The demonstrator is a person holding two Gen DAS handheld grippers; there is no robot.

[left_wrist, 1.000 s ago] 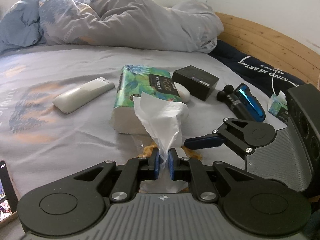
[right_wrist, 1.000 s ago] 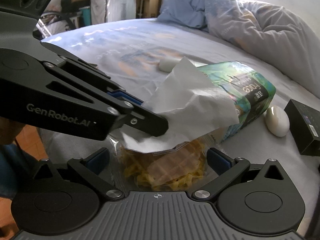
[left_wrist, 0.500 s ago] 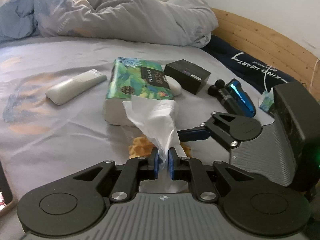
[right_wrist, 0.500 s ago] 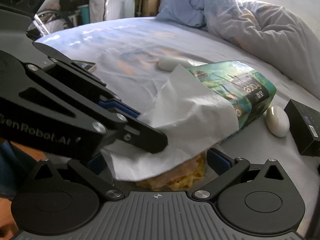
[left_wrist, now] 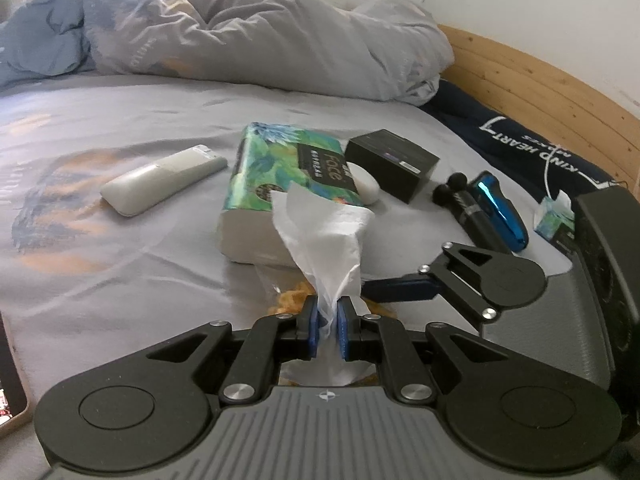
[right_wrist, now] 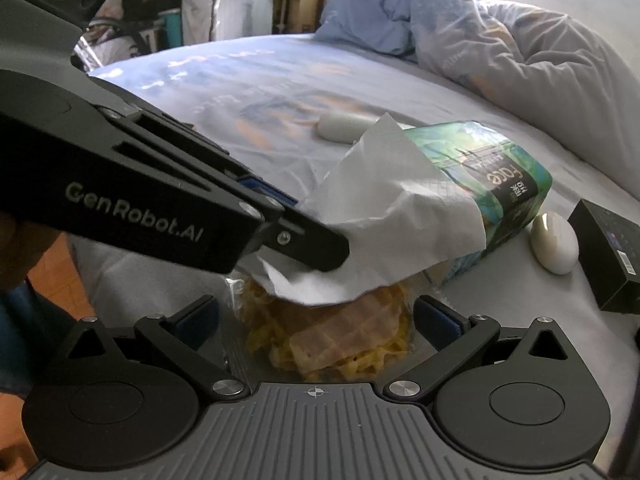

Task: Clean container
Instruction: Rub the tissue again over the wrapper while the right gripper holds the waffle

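A tissue (left_wrist: 320,240) is pinched by the left gripper (left_wrist: 329,322) over the container (right_wrist: 328,336), which is straddled by the spread right gripper (right_wrist: 316,312); the tissue pack (left_wrist: 288,184), remote (left_wrist: 160,184) and box (left_wrist: 392,162) lie beyond.

A clear container (right_wrist: 320,332) of yellow waffle food lies under a white tissue (right_wrist: 396,224).

The white crumpled tissue (right_wrist: 392,216) covers the far top of the clear plastic container of yellow waffle pieces (right_wrist: 336,340); left of that container, a phone-like slab (left_wrist: 10,384) is cut by the frame edge, its screen unreadable
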